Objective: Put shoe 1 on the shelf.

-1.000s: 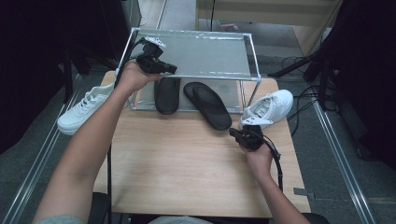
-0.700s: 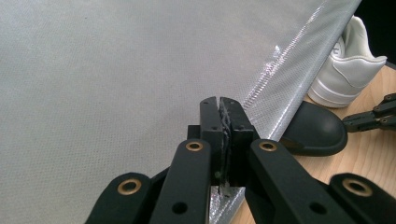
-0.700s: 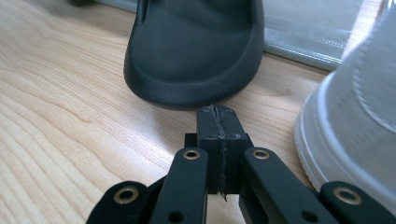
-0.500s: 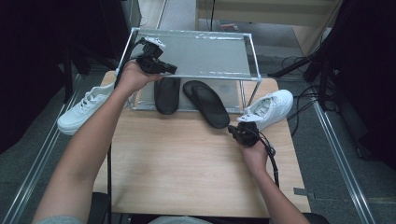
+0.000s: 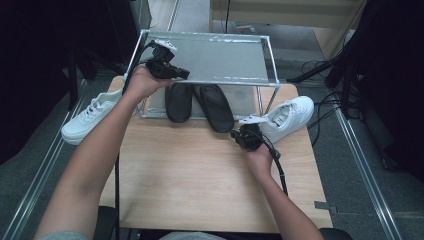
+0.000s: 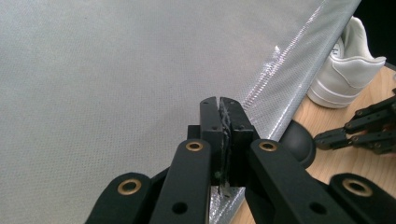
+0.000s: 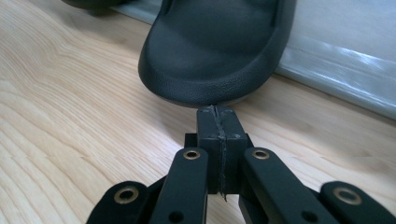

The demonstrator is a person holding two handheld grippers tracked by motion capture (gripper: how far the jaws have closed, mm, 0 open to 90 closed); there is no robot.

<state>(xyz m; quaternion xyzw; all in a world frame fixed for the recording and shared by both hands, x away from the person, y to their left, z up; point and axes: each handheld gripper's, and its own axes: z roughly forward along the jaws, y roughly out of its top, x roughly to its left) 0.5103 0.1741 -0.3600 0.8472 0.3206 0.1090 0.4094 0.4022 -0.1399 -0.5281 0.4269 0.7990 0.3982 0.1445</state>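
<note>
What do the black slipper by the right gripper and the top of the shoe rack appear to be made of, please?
The black slipper looks like matte moulded rubber or foam: a fine pebbled grain, no seams. The rack top looks like grey non-woven fabric, judging by its dotted weave, edged with shiny dimpled film.

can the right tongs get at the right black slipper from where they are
Probably yes: the right tongs are shut and point at the slipper's near end with bare table between, though they would have to open first.
</note>
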